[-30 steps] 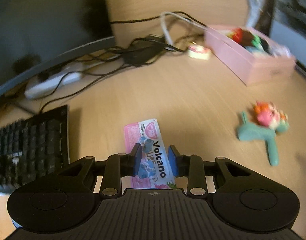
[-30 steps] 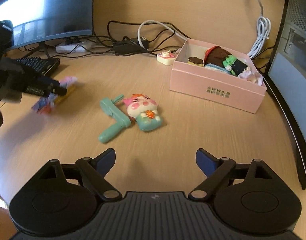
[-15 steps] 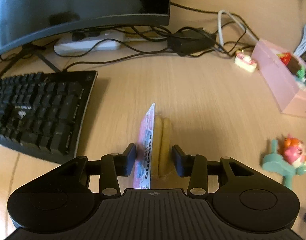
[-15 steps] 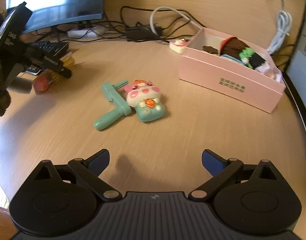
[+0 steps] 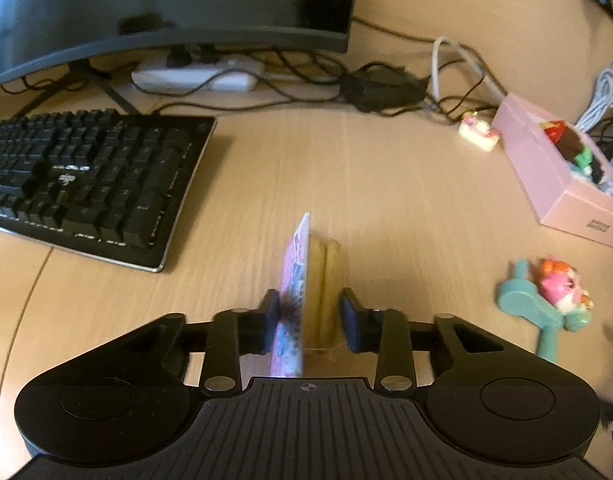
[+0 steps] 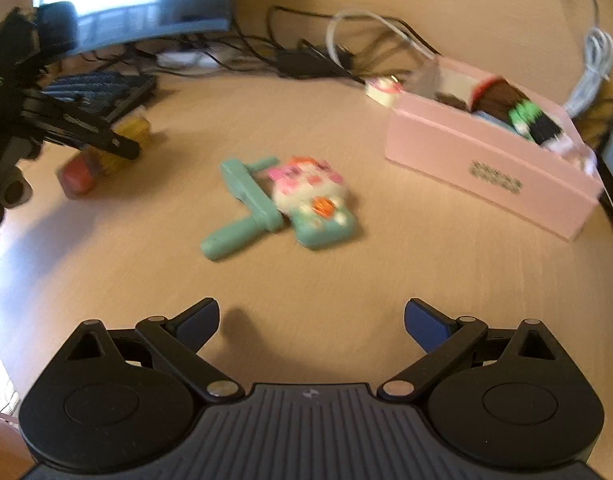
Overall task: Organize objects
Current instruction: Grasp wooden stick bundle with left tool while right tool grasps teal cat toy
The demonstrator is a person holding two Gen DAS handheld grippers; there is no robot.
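Between the left tool's (image 5: pixel 308 320) two pads a pink packet (image 5: pixel 294 300) is standing on edge, pinched together with the tan pieces behind it, above the worktop (image 5: pixel 346 184). To its left a black keyboard (image 5: pixel 90 176) is lying under a monitor (image 5: pixel 166 4), with a white power strip (image 5: pixel 194 78) and black cables behind. Far right, a pink box (image 5: pixel 554 184) is sitting with toys inside, a small cake toy (image 5: pixel 479 131) just beside its far end. A teal toy (image 5: pixel 546 304) with a pink face is lying near the right edge, well apart from the packet.

Over on the right wrist view, the right tool (image 6: pixel 311 326) is hovering with its fingers spread wide, gripping nothing. Ahead of it the teal toy (image 6: pixel 282 204) is lying flat on the worktop (image 6: pixel 386 272), blurred. At the left edge the left tool (image 6: pixel 106 142) is holding the packet (image 6: pixel 106 156) off the surface. At right, the pink box (image 6: pixel 490 172) is sitting with toys inside; the cake toy (image 6: pixel 382 90) is just beside its far corner.
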